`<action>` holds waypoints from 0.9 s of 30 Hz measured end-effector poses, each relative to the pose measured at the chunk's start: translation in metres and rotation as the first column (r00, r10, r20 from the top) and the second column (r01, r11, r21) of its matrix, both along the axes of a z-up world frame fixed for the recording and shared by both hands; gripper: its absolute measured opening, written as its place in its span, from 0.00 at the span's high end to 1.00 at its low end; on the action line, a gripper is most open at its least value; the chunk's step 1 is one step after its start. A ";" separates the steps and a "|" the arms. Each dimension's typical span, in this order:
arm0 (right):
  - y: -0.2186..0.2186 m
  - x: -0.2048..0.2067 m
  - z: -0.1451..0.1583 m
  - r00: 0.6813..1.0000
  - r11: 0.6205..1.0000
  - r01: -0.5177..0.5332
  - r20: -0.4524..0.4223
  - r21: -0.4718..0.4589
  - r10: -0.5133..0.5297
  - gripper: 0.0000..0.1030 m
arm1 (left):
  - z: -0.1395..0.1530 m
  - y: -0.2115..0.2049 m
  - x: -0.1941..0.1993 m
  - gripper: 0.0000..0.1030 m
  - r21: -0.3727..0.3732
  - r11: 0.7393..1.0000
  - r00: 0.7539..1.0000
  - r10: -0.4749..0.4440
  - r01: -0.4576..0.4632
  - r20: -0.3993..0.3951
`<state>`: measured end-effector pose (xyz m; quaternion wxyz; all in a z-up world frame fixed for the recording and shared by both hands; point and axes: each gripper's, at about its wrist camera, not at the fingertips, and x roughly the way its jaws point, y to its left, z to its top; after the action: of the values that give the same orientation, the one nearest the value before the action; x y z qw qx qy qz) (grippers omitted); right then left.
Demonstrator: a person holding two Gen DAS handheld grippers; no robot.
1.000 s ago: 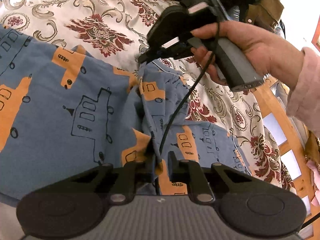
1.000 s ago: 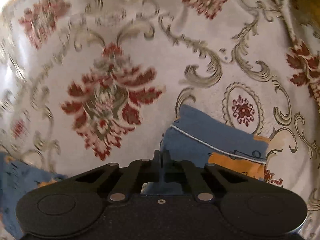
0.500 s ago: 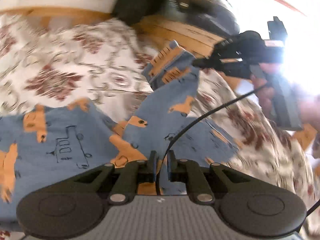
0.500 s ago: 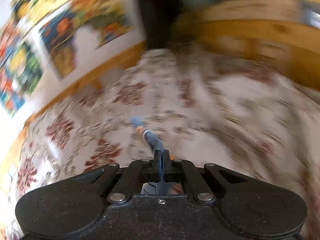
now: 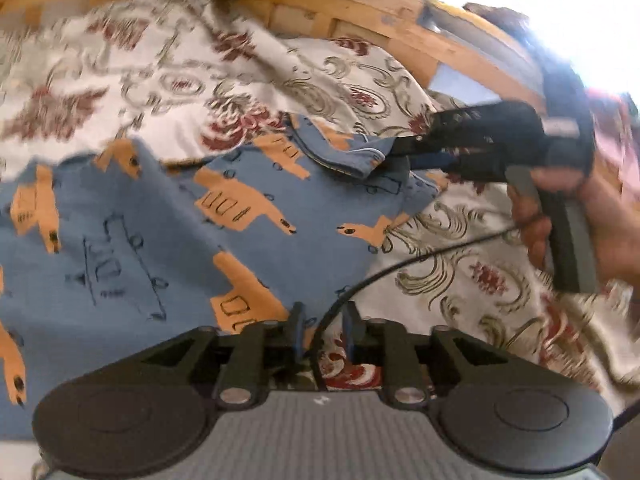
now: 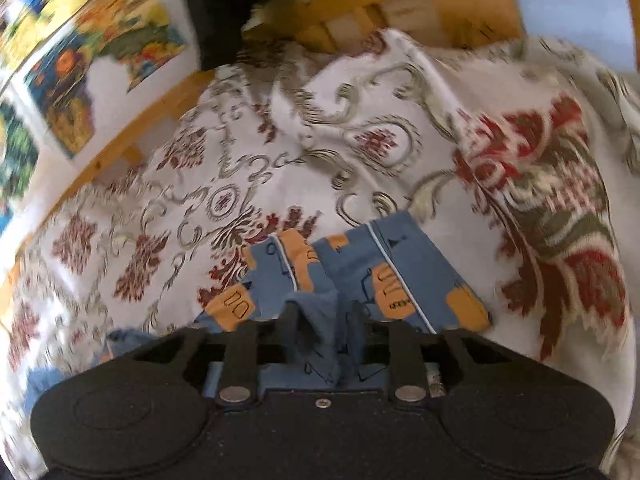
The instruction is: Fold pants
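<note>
A bed spread with a cream coverlet [image 5: 168,80] patterned in red and olive scrolls fills both views, a wooden frame [image 5: 360,8] running along its far side and bright pictures [image 6: 80,52] on the wall beyond. The right gripper [image 6: 322,320] sits low over the cloth with its jaws parted somewhat, a bunch of blue fabric standing up between them; whether the fingers actually bear on it cannot be told. From the left wrist view its tips meet the turned-over hem at the far end of the pants [image 5: 160,240], a hand [image 5: 592,216] wrapped round its grey handle. The left gripper [image 5: 322,324] hangs at the near edge of the garment, jaws spread, nothing but its own black cable [image 5: 400,264] crossing the gap, one finger just over the blue cloth and the other over the coverlet. The pants, blue with orange shapes and black line drawings, lie spread across the bed, the leg end with its pale piping doubled back on itself. This looks like the laying-down of a fold, the leg carried over and now being set in place. Next the right gripper would need to let go cleanly and draw back without dragging the hem, then both should find fresh corners for the following fold.
</note>
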<state>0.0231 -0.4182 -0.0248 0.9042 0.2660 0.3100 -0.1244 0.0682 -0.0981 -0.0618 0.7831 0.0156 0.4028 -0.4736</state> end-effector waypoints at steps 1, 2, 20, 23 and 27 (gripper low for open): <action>0.001 -0.001 0.002 1.000 0.999 -0.016 -0.001 -0.028 0.016 0.49 | 0.001 0.004 0.002 0.64 -0.015 1.000 1.000 0.010 -0.010 -0.018; 0.002 -0.004 0.004 1.000 0.998 -0.028 -0.006 -0.052 0.028 0.37 | 0.001 0.007 0.003 0.56 -0.024 1.000 0.999 0.015 -0.016 -0.030; 0.062 -0.056 -0.005 0.935 0.578 -0.331 -0.176 -0.746 0.308 0.04 | 0.036 0.028 0.042 0.00 -0.026 0.998 0.998 0.049 -0.048 0.029; 0.078 -0.047 -0.014 0.902 0.503 -0.376 -0.183 -0.778 0.390 0.04 | 0.041 0.004 0.061 0.00 0.048 0.999 0.995 0.016 -0.020 0.095; 0.096 -0.030 -0.022 0.862 0.435 -0.426 -0.209 -0.793 0.462 0.13 | 0.043 -0.024 0.085 0.02 0.147 0.987 0.979 -0.088 0.061 0.185</action>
<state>-0.0070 -0.3223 -0.0473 0.9275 -0.2716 0.2569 -0.0063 0.1533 -0.1223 -0.0185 0.7966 0.1311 0.3573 -0.4697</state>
